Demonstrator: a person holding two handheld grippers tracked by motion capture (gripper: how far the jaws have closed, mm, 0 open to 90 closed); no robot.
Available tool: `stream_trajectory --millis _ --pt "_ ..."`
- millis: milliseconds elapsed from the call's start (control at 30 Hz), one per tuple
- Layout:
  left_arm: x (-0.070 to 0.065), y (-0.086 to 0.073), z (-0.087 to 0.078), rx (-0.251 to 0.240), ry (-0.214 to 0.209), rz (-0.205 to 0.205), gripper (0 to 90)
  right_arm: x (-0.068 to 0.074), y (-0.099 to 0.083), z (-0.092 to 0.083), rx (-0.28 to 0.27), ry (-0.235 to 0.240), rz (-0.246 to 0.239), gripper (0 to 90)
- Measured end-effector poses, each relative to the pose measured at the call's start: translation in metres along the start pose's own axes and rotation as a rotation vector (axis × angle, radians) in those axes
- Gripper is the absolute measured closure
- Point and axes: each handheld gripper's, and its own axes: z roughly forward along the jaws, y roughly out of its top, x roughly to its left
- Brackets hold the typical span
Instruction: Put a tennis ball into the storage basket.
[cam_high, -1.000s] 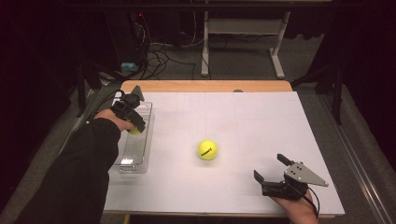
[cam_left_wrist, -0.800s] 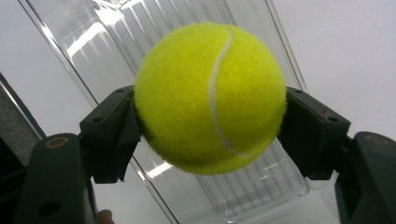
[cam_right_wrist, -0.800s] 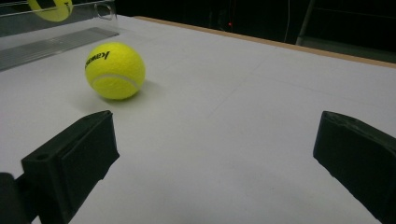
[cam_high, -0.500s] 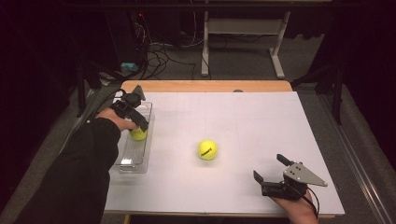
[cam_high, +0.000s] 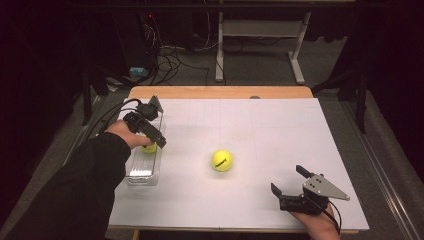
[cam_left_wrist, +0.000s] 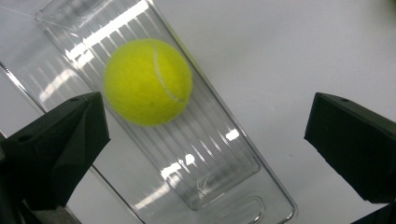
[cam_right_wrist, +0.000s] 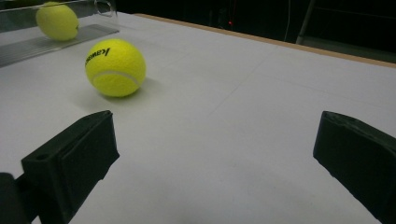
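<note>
One word can be read: "Kawasaki", printed in black letters on the yellow tennis ball (cam_right_wrist: 115, 67) that lies in the middle of the white bench (cam_right_wrist: 261, 140). In the right gripper view it runs slanted across the ball's upper left side; in the high view the print is too small to read.

white table (cam_high: 280, 130), clear tray (cam_high: 142, 175), tennis ball (cam_high: 222, 160)

Ball (cam_left_wrist: 147, 82) in the tray (cam_left_wrist: 219, 186), below and between the left gripper's (cam_high: 150, 131) spread fingers (cam_left_wrist: 56, 144), tray at the table's (cam_high: 260, 120) left edge, second ball (cam_high: 222, 160) mid-table, ahead and left of the right gripper's (cam_high: 290, 182) fingers (cam_right_wrist: 70, 158).
</note>
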Motion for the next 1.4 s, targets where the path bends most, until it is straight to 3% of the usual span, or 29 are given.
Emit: stream_trajectory --millis 300,400,833,1100,1200,1400 --pt "-0.026 0.0 0.002 0.005 0.005 0.062 0.8 0.0 0.0 0.0 -0.002 0.0 0.003 0.0" --pt "-0.036 0.0 0.005 -0.008 -0.038 0.08 0.8 0.001 0.0 0.0 0.003 0.001 0.003 0.0" --pt "-0.076 0.0 0.01 -0.014 -0.052 0.166 0.8 0.002 -0.001 0.002 0.005 0.006 0.001 0.0" --pt "-0.09 0.0 0.015 -0.031 -0.061 0.2 0.8 0.002 -0.002 0.005 0.011 0.005 0.005 0.0" --pt "-0.092 -0.002 0.018 -0.021 -0.068 0.203 0.7 0.003 -0.002 0.007 0.014 0.007 0.008 0.0" --pt "-0.094 -0.009 0.019 -0.044 -0.072 0.203 0.7 0.005 0.001 0.01 0.012 0.005 -0.006 0.0"
